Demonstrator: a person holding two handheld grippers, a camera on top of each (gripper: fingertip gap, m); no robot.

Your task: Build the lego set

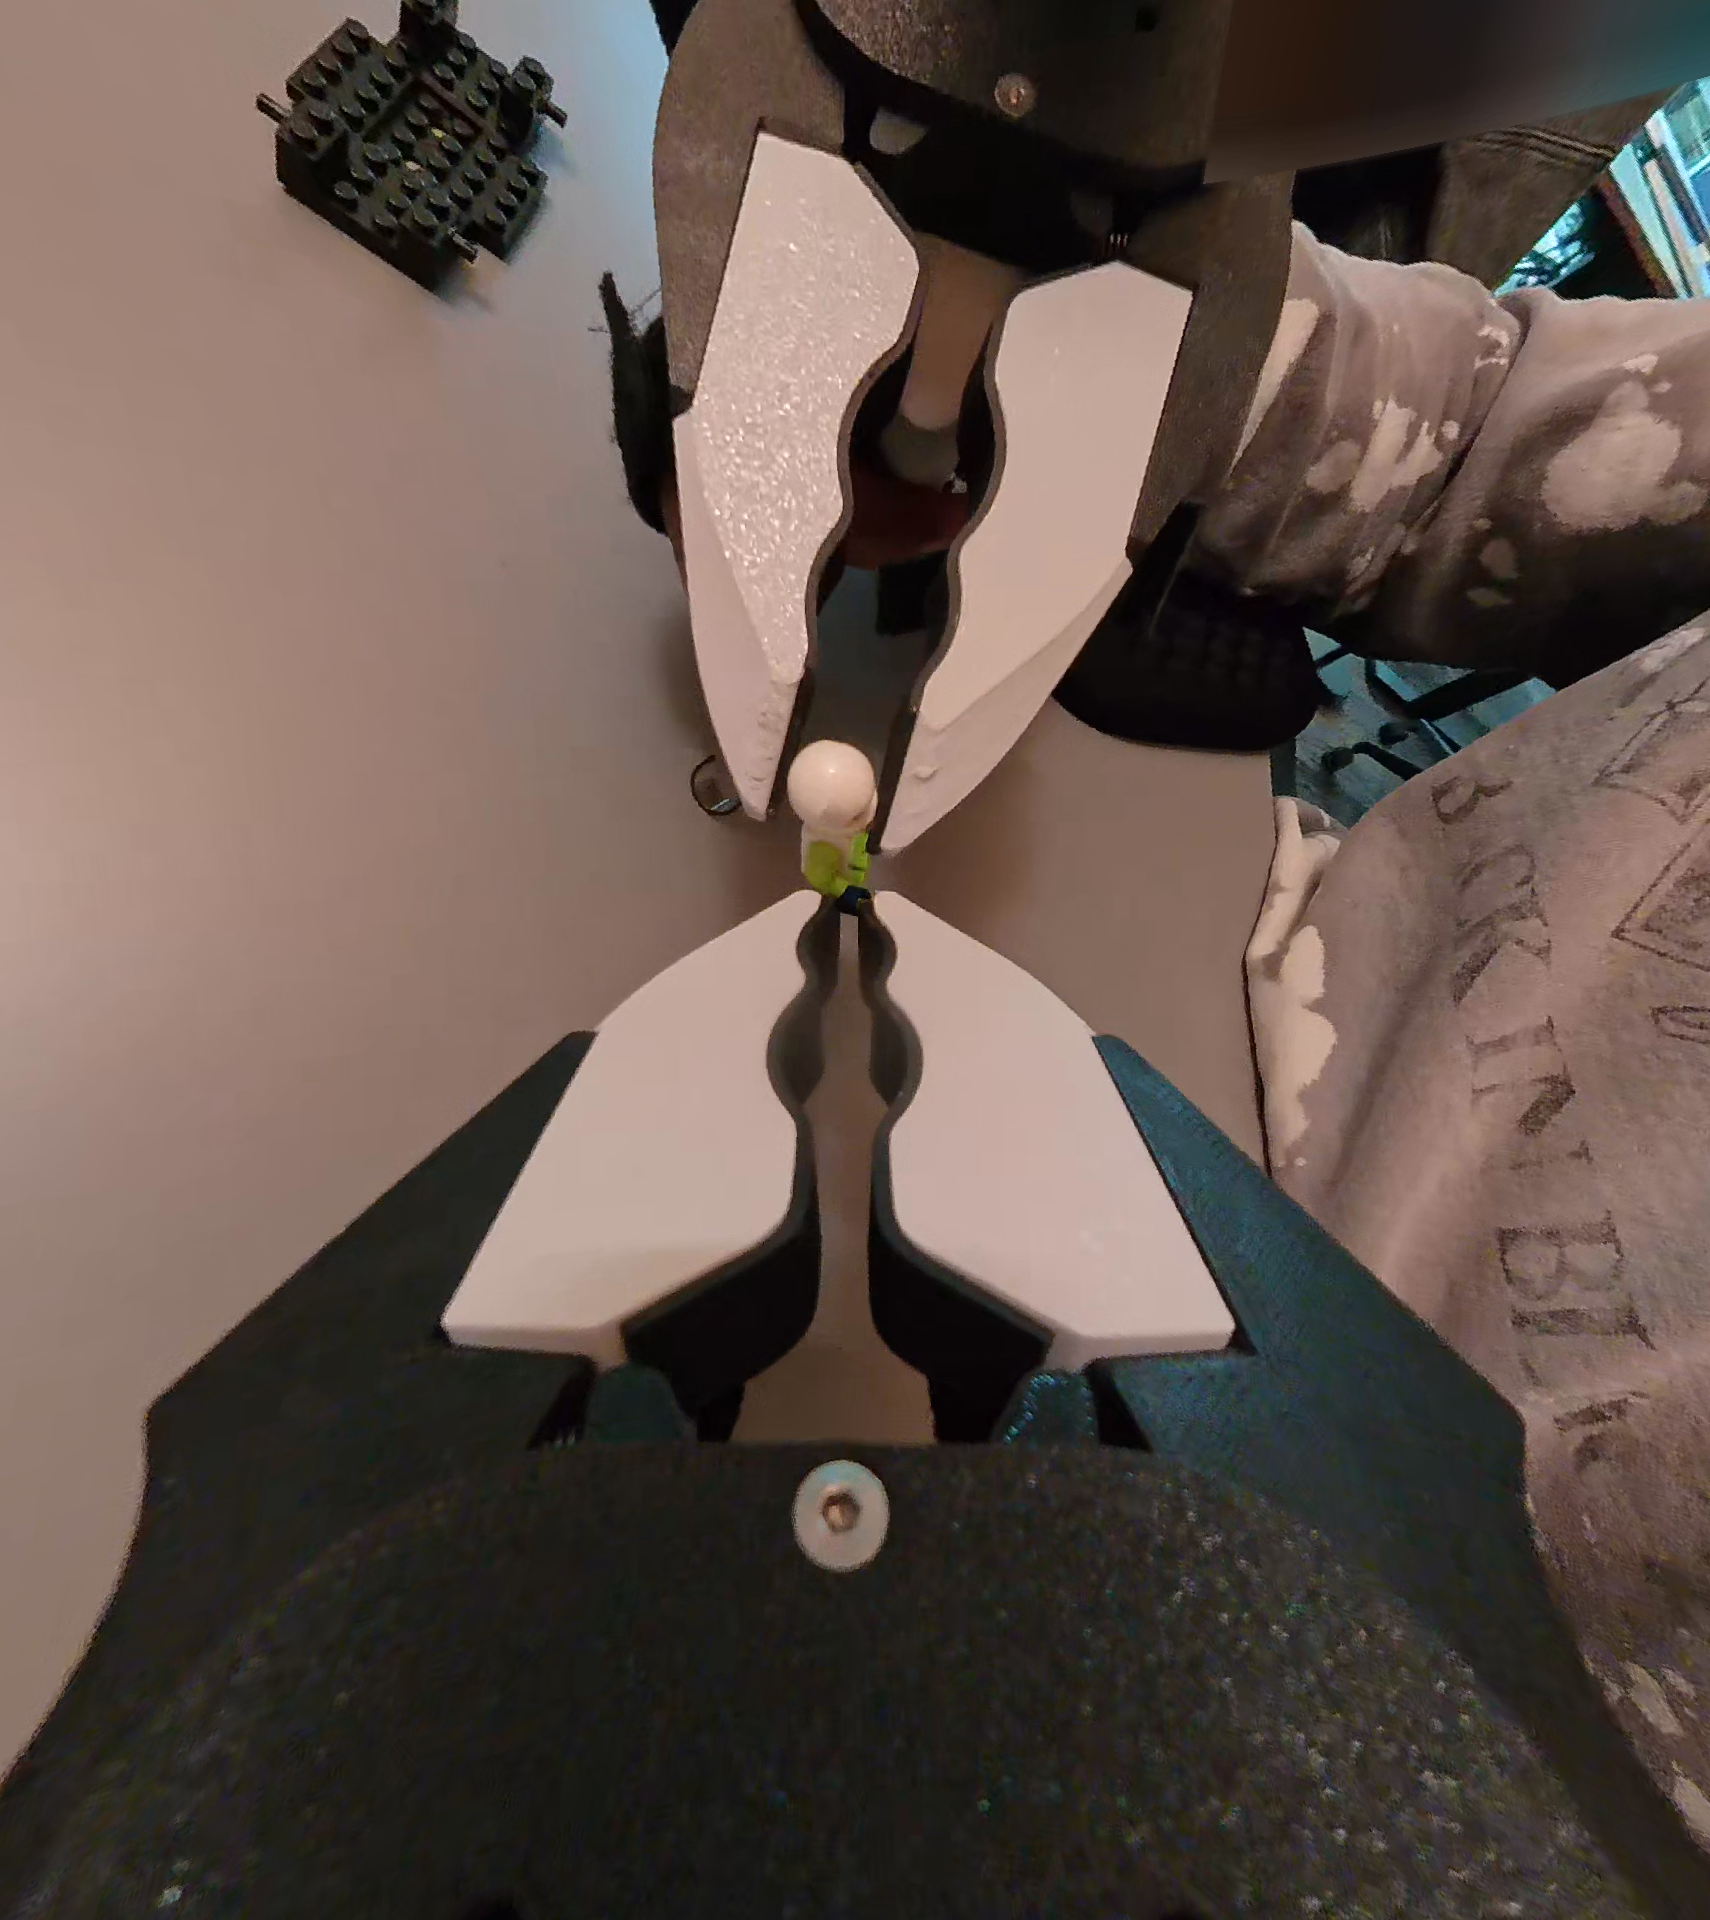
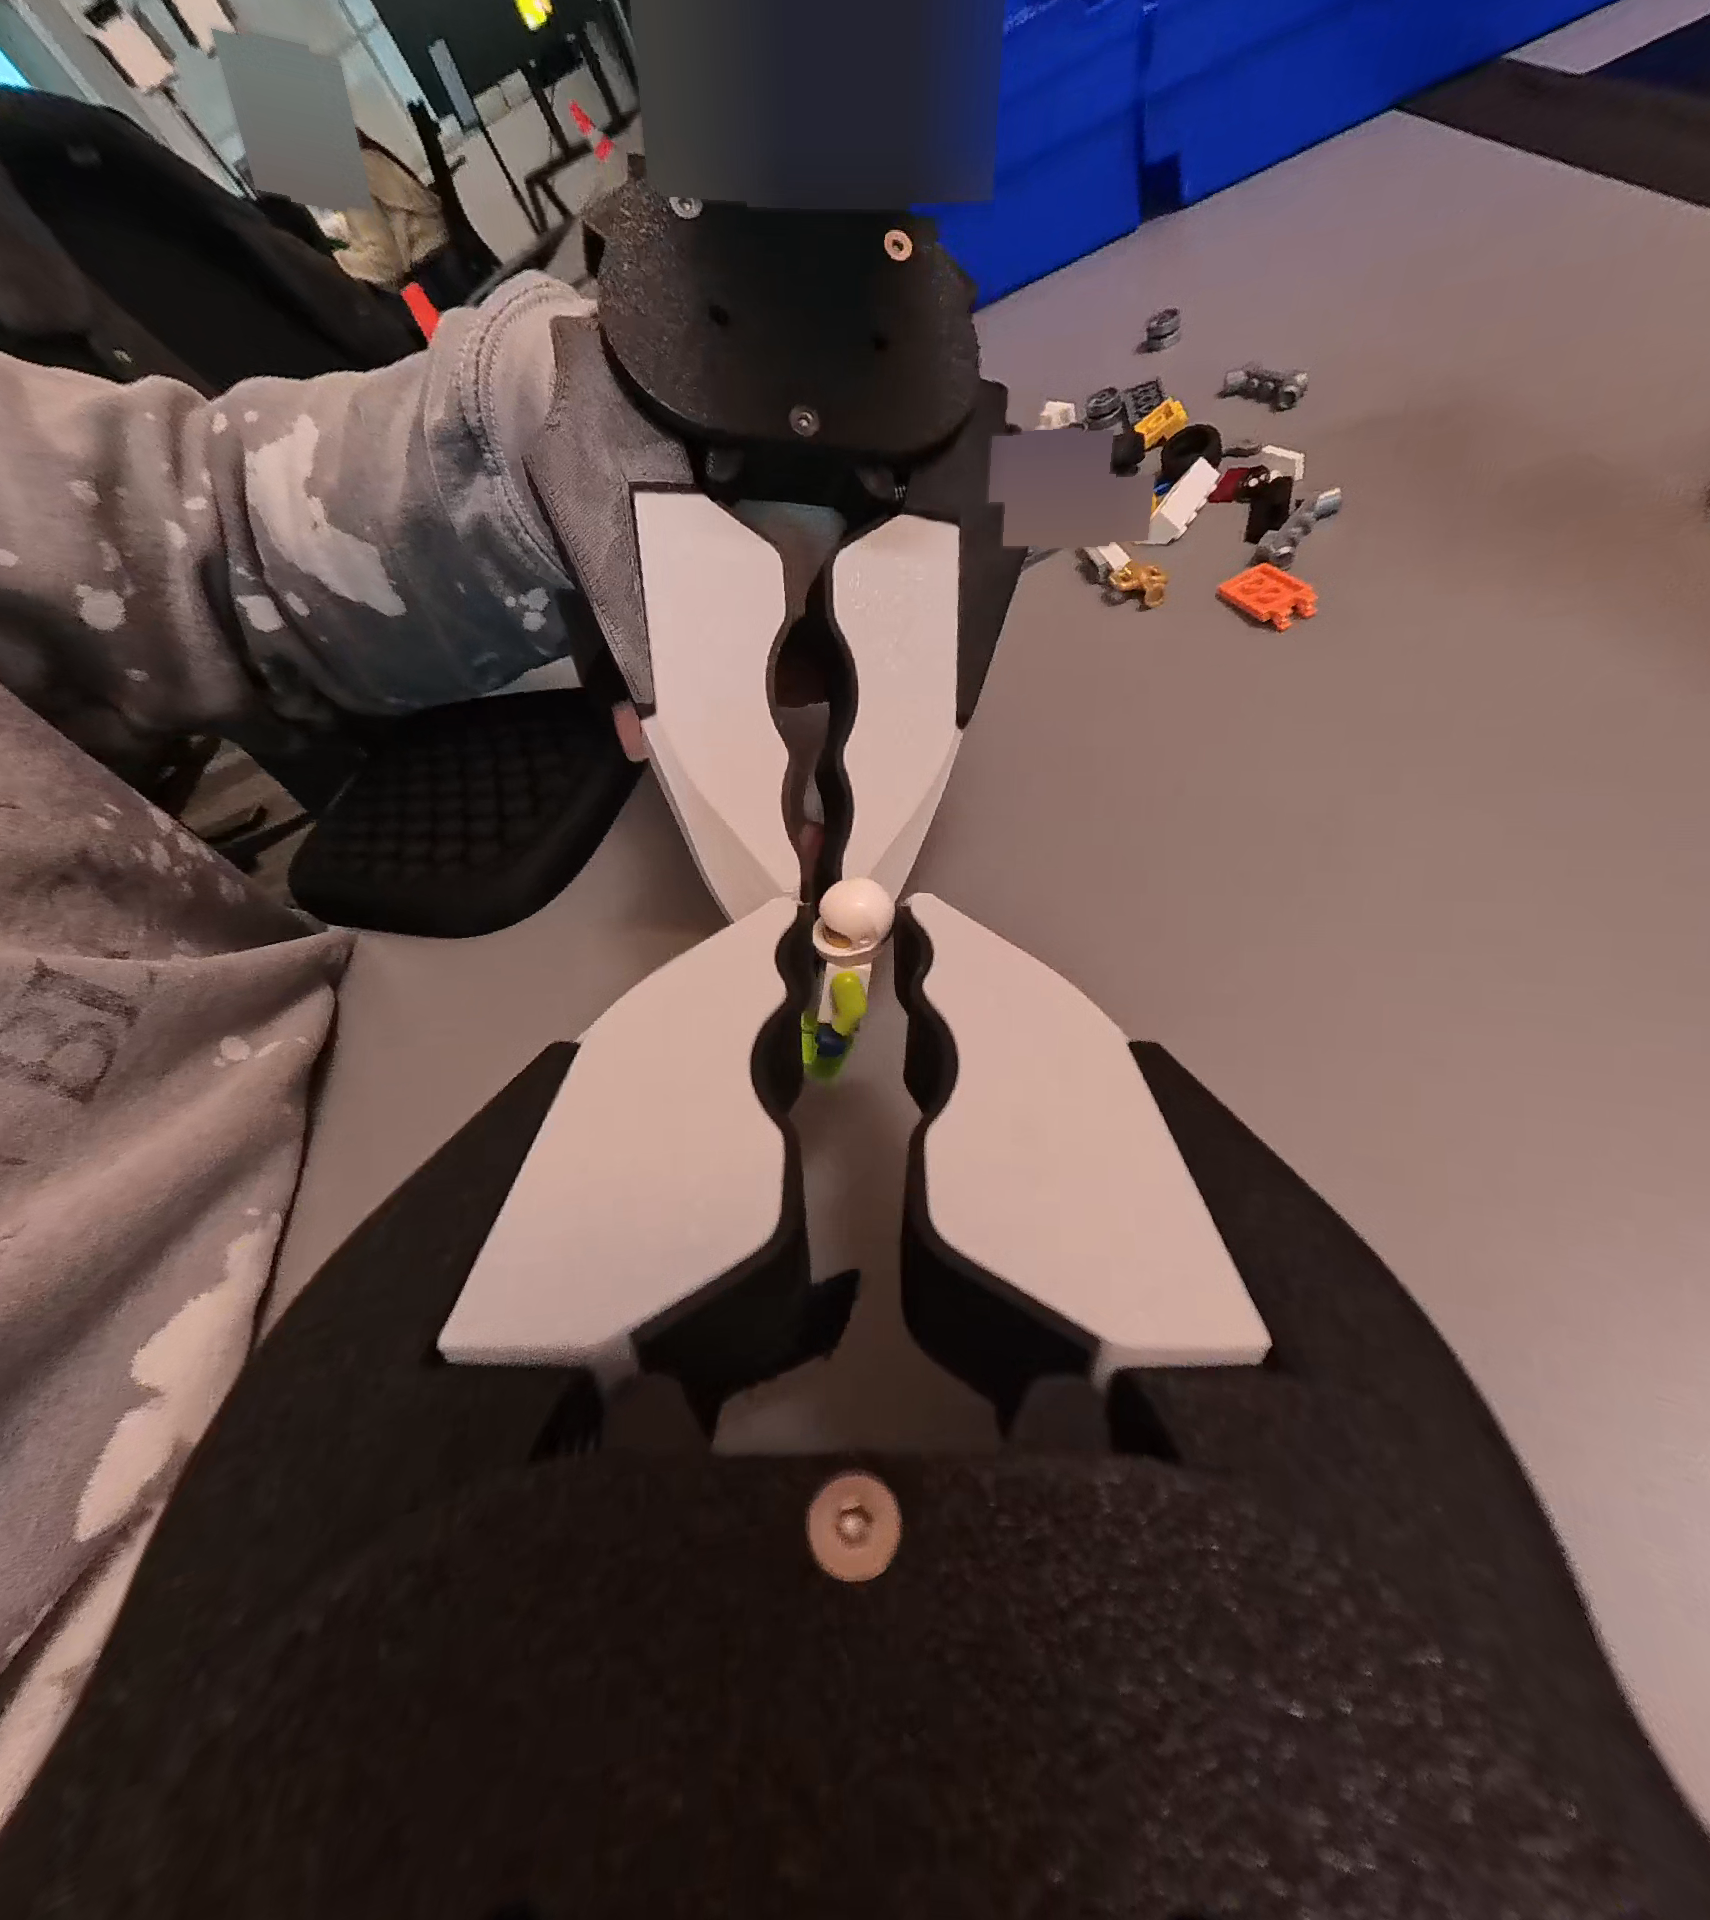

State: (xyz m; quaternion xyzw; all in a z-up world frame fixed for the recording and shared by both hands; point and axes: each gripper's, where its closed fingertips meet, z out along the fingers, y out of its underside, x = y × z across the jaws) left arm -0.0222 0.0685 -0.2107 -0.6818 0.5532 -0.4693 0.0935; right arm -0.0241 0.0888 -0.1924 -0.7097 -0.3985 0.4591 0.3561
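A small minifigure (image 1: 830,821) with a white helmet, a lime-and-white torso and dark blue legs is held in the air between my two grippers, which point at each other tip to tip. My left gripper (image 1: 849,902) is shut on its legs. My right gripper (image 1: 830,831) comes from the far side, with its fingers closed on either side of the helmet and torso. In the right wrist view the minifigure (image 2: 853,914) sits between the tips of my right gripper (image 2: 851,902). There the left gripper (image 2: 825,878) reaches in from behind it.
A black studded lego chassis (image 1: 415,145) lies on the grey table (image 1: 207,831) to the far left. A pile of loose pieces (image 2: 1204,478) with an orange plate (image 2: 1266,595) lies at the right. A person's pale sleeve (image 2: 259,540) and the table edge are close by. Left and right tips are no more than a few centimetres apart.
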